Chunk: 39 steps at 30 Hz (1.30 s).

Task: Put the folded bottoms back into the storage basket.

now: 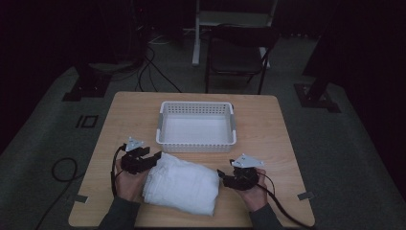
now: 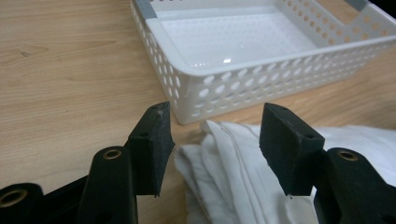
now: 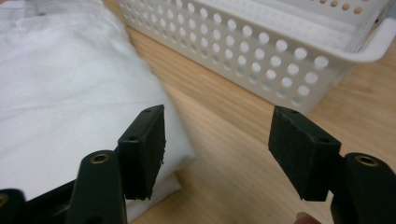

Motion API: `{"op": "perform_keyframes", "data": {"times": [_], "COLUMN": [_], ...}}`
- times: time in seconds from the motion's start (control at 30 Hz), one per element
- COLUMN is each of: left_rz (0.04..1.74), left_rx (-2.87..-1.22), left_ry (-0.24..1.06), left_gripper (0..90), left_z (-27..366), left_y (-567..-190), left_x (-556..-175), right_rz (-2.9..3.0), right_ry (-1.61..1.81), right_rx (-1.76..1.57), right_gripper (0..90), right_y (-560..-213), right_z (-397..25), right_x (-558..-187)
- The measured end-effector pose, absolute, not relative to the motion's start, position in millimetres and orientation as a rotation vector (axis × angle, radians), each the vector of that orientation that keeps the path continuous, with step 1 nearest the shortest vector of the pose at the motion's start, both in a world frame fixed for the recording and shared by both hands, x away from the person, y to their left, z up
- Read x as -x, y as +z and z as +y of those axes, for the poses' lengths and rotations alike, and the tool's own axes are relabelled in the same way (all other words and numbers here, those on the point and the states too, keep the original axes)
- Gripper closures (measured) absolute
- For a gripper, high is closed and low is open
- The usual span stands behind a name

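Grippers, left (image 1: 154,158) and right (image 1: 221,173), both spread, flanked a folded white cloth (image 1: 181,186) before a white perforated plastic basket (image 1: 197,142), apparently approaching; next, each needed to pinch an edge.

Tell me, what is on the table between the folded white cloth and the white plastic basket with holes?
Nothing: a bare strip of light wooden table separates the folded white cloth from the white plastic basket, seen clearest in the right gripper view.

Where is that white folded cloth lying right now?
In the high view, the folded cloth lies on the table's near edge, between both grippers, just before the white basket.
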<state>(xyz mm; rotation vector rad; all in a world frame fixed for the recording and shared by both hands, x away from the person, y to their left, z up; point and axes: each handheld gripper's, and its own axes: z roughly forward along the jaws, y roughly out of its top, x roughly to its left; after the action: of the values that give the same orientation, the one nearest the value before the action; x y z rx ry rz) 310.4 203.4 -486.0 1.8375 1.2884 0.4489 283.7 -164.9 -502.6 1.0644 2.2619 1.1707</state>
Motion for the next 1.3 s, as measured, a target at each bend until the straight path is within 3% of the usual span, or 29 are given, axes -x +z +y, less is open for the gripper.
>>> {"op": "perform_keyframes", "data": {"times": [0.27, 0.53, 0.7, 1.3], "left_rz": [1.264, 1.29, 1.315, 1.293], "left_rx": [-1.834, -1.923, -1.879, -1.879], "left_ry": [0.419, 0.37, 0.318, 0.361], "left_gripper": [44.0, 46.5, 46.7, 46.2], "left_z": [209, 201, 203, 166], "left_y": [-481, -509, -519, -523], "left_x": [-292, -287, -289, -295], "right_rz": [2.319, 2.483, 2.49, 2.334], "right_ry": [1.188, 1.18, 1.1, 0.973], "right_rx": [-1.043, -0.947, -0.944, -1.153], "right_gripper": [33.0, 21.9, 21.7, 23.4], "right_y": [-508, -517, -527, -535], "right_z": [-157, -131, -127, -162], "right_x": [-272, -259, -263, -290]}}
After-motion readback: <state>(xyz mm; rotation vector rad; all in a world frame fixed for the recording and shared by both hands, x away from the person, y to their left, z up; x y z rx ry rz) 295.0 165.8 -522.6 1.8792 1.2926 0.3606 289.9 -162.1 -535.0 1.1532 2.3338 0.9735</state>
